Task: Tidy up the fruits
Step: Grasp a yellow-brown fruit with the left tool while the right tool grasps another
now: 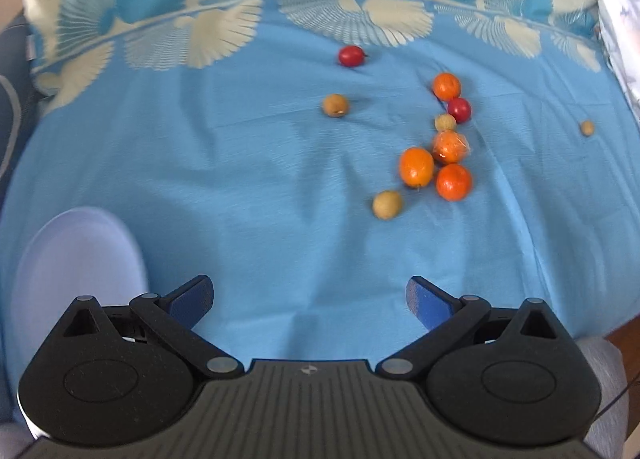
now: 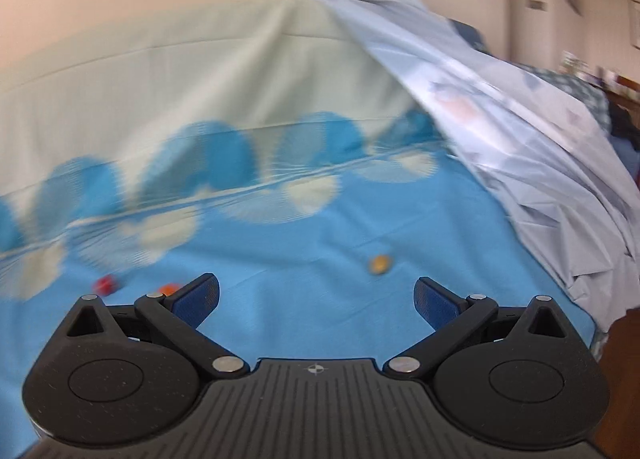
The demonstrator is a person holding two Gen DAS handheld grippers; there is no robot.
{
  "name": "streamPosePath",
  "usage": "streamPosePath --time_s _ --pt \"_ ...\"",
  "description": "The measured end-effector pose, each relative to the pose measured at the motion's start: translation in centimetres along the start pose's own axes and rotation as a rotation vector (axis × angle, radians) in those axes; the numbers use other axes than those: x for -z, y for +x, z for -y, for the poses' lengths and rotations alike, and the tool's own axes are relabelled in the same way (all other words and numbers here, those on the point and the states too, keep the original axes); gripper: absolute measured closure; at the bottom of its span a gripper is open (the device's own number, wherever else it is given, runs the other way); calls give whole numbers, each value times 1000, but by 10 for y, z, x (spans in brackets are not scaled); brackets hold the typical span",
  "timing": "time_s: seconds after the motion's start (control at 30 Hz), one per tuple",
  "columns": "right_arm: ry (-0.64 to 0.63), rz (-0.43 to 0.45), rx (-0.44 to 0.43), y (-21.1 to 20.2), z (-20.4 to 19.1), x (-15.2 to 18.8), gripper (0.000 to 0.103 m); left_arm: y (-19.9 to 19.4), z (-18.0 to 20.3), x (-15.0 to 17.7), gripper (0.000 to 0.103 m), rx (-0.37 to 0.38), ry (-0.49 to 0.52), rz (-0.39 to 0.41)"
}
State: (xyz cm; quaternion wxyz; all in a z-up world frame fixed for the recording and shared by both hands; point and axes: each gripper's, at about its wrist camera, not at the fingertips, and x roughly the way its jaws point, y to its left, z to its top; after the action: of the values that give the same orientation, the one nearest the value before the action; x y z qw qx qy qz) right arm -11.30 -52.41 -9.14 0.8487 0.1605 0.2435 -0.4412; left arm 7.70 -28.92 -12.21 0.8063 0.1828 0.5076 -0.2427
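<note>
The left tongs hung with their blue-padded fingers wide apart and nothing between them, above a smooth blue cloth with a cream and blue fan-shell border. The fruits lay loose on this cloth, none in a container. A pale lavender plate, round and shallow, sat at lower left beside the tongs; what showed of it was bare.

Most fruits clustered to the right: four glossy orange ones, the nearest pair touching, a third wrapped in crinkled clear film, the fourth farthest back. A red cherry tomato sat against it, with a small tan round fruit just below. Three more tan fruits lay apart, and another red tomato near the border, its stem pointing right.

The right tongs were likewise spread and empty; their view was blurred, showing one tan fruit ahead and crumpled pale fabric to the right.
</note>
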Motion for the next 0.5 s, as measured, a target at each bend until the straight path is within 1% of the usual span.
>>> streamPosePath --time_s 0.1,0.2,0.27,0.37,0.4,0.43,0.47,0.5 --pt "62 -66 85 88 31 -5 1 45 18 -18 0 -5 33 -10" --pt "90 -131 106 165 49 1 1 81 27 -31 0 -10 39 -33" --pt "95 -173 89 207 52 7 1 100 31 -36 0 2 41 -48" --pt "73 -226 107 255 50 18 1 120 35 -38 0 -1 69 -69" --pt "69 -256 120 268 50 22 0 121 34 -38 0 9 62 -55" --pt "57 -246 129 273 50 27 1 122 34 -39 0 10 66 -57" --pt "32 -183 133 270 46 30 1 121 34 -41 0 8 68 -61" --pt "11 -183 134 270 45 32 4 120 34 -42 2 5 65 -59"
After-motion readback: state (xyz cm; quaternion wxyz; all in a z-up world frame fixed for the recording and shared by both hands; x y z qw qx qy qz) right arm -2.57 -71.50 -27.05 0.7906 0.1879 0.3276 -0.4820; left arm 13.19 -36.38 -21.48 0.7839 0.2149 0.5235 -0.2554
